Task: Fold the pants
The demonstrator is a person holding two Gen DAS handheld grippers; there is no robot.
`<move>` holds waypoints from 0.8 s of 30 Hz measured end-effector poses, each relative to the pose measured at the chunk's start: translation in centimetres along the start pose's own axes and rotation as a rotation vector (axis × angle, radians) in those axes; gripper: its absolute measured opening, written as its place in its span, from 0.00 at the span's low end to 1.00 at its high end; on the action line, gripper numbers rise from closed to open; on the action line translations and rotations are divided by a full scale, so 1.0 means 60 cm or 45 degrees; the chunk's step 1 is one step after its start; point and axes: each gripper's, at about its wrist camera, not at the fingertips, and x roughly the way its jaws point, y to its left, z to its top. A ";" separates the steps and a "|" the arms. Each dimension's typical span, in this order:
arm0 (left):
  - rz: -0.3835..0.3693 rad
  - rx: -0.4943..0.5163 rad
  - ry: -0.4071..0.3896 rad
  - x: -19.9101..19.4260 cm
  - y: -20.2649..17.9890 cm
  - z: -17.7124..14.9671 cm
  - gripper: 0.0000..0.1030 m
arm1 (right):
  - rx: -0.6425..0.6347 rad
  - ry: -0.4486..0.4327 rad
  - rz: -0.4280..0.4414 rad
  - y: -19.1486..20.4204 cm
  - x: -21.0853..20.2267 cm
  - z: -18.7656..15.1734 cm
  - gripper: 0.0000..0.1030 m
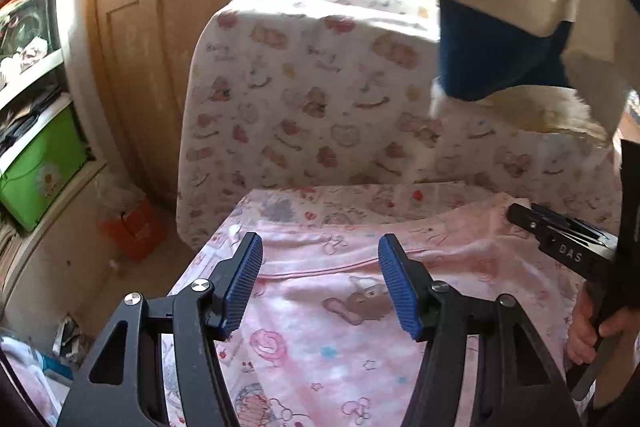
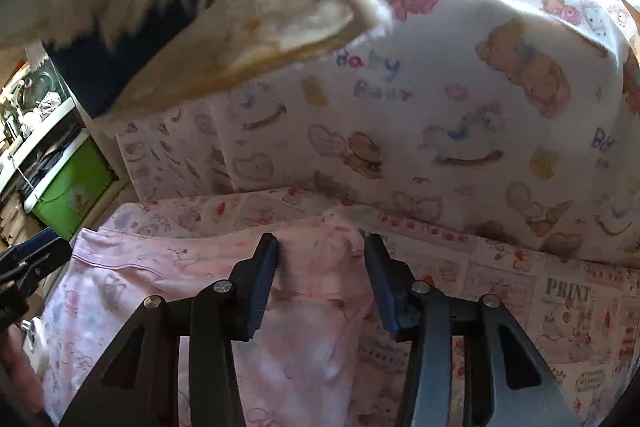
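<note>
While the pink pants (image 1: pixel 360 307) are spread flat on the printed seat cover (image 2: pixel 560 299), both tools are held just above the cloth at its far edge. The left gripper (image 1: pixel 320 279) and the right gripper (image 2: pixel 320 279) are parted, with nothing clamped. A pinch of that edge is judged to be required next, before folding.

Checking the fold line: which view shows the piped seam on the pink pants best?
Left wrist view: the seam runs clear between the open left gripper. The right wrist view shows only a short stretch at its left edge.
</note>
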 end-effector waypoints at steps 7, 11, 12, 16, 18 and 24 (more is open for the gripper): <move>0.050 -0.027 0.033 0.014 0.011 -0.003 0.57 | 0.085 -0.044 -0.008 -0.018 -0.004 0.003 0.10; 0.097 -0.019 0.091 0.032 0.013 -0.005 0.57 | 0.160 0.000 -0.038 -0.041 0.011 0.017 0.10; 0.114 -0.020 0.106 0.037 0.015 -0.005 0.57 | 0.170 0.034 -0.028 -0.044 0.020 0.018 0.10; 0.182 -0.078 0.200 0.071 0.038 -0.011 0.39 | 0.118 0.031 -0.028 -0.037 0.020 0.019 0.10; 0.092 -0.166 0.262 0.086 0.056 -0.013 0.21 | 0.111 0.028 -0.027 -0.037 0.021 0.018 0.10; 0.153 -0.151 0.239 0.091 0.056 -0.014 0.15 | 0.128 0.048 -0.040 -0.036 0.031 0.018 0.10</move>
